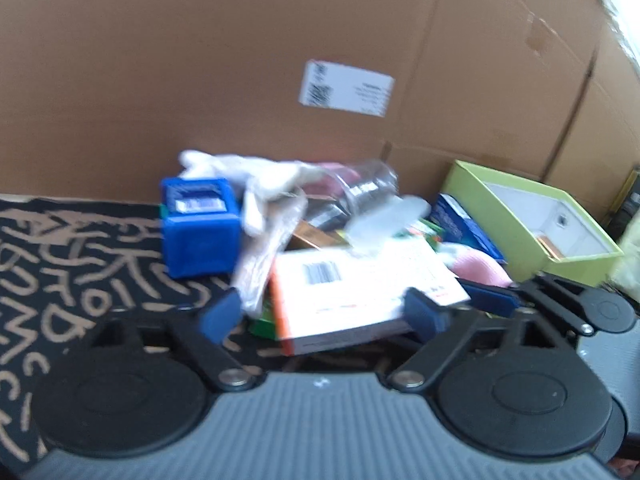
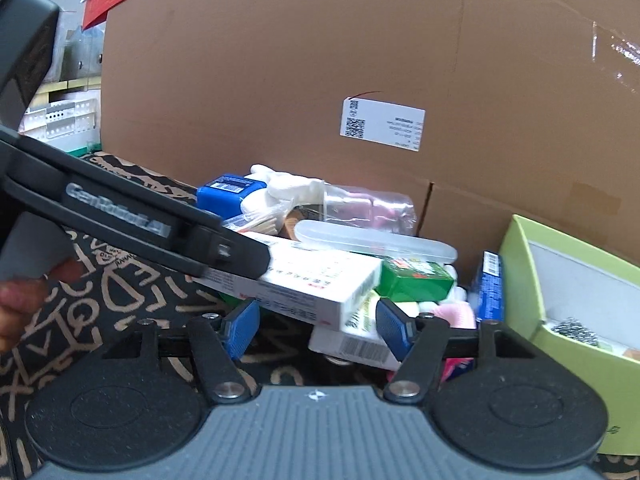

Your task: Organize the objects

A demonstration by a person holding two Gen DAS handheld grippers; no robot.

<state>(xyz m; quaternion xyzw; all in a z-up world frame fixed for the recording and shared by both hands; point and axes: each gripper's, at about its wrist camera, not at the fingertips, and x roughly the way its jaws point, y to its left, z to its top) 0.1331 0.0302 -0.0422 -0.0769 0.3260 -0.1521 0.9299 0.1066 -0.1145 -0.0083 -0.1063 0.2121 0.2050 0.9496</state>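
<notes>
A pile of small objects lies on a black patterned cloth (image 1: 60, 264) in front of a big cardboard box (image 1: 240, 60). A white box with an orange edge and a barcode (image 1: 360, 292) lies on top at the front; it also shows in the right wrist view (image 2: 320, 280). My left gripper (image 1: 324, 316) is open, with its blue pads on either side of this box. My right gripper (image 2: 316, 326) is open, just in front of the same box and a smaller white barcode box (image 2: 352, 346). A blue cube-shaped box (image 1: 200, 228), a clear bottle (image 1: 360, 188) and a green box (image 2: 416, 278) lie in the pile.
An open lime-green box (image 1: 532, 224) stands to the right of the pile, with small metal bits inside in the right wrist view (image 2: 576, 332). A clear oblong case (image 2: 376, 242), pink items (image 1: 476, 268), a blue packet (image 2: 490, 288) and white cloth (image 1: 260, 184) lie in the pile.
</notes>
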